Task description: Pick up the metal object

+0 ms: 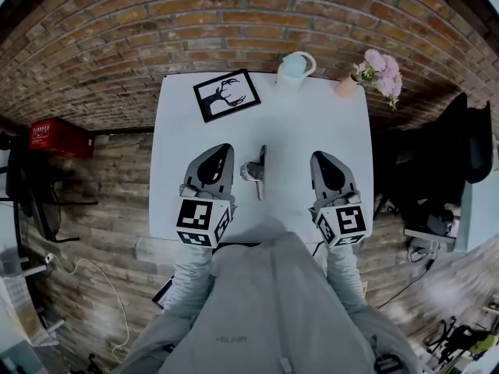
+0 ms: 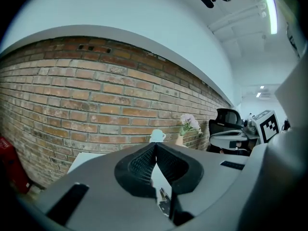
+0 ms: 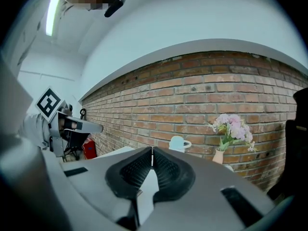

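The left gripper point(image 2: 155, 146) has its ribbed black jaws closed tip to tip, nothing between them. Low in the gap beneath the tips, part of a shiny metal object point(image 2: 164, 202) shows on the white table point(image 2: 84, 159). Beyond the tips a pale mug point(image 2: 157, 135) stands by the brick wall point(image 2: 86, 100), with pink flowers point(image 2: 189, 123) to its right. Further right are a black office chair point(image 2: 229, 116) and the right gripper point(image 2: 216, 136)
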A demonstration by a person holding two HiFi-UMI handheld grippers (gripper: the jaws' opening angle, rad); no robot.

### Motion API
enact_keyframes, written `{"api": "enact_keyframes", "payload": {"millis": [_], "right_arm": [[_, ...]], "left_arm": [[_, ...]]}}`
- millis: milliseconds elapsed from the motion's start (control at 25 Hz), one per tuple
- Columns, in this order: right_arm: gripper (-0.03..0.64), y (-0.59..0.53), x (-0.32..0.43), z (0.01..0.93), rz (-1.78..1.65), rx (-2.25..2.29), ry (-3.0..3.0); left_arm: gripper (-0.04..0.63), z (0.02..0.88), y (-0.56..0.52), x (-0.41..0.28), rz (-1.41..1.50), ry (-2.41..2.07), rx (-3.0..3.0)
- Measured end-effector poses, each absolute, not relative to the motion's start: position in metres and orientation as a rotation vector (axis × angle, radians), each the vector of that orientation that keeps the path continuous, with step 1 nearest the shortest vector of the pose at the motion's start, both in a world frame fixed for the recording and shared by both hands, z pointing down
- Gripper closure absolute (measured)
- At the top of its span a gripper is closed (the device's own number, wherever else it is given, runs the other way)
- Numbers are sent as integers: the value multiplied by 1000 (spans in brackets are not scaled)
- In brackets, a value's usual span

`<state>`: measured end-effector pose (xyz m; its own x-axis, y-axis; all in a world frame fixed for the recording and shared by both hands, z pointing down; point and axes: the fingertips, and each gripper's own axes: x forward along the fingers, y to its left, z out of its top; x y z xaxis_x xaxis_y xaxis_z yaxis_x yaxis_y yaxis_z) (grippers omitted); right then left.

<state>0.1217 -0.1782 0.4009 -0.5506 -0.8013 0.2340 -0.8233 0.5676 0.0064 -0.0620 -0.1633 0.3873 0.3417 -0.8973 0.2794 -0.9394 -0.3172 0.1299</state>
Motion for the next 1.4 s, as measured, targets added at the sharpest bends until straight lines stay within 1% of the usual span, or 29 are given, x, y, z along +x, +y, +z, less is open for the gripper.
{"api": "enact_keyframes", "payload": {"millis": [800, 840, 920, 960, 1200, 1400], "right_arm": [[592, -172, 114, 409, 216, 1387, -2570], [592, -171, 115, 409, 217, 1387, -2569], [592, -171, 116, 410, 220, 1391, -2565], [592, -172, 116, 410, 223, 1395, -2561], [592, -168, 118, 415, 241, 1412, -2548], [592, -167, 121, 420, 264, 1424, -2533]], "left_arm": [[565, 400, -166, -57, 190, -1560, 2359], [558, 401, -165, -56, 191, -1552, 2362], [496, 404, -164, -53, 191, -1525, 2363], [484, 406, -164, -52, 191, -1513, 2362], [440, 422, -162, -44, 210, -1444, 2352], [425, 445, -161, -34, 234, -1378, 2322]]}}
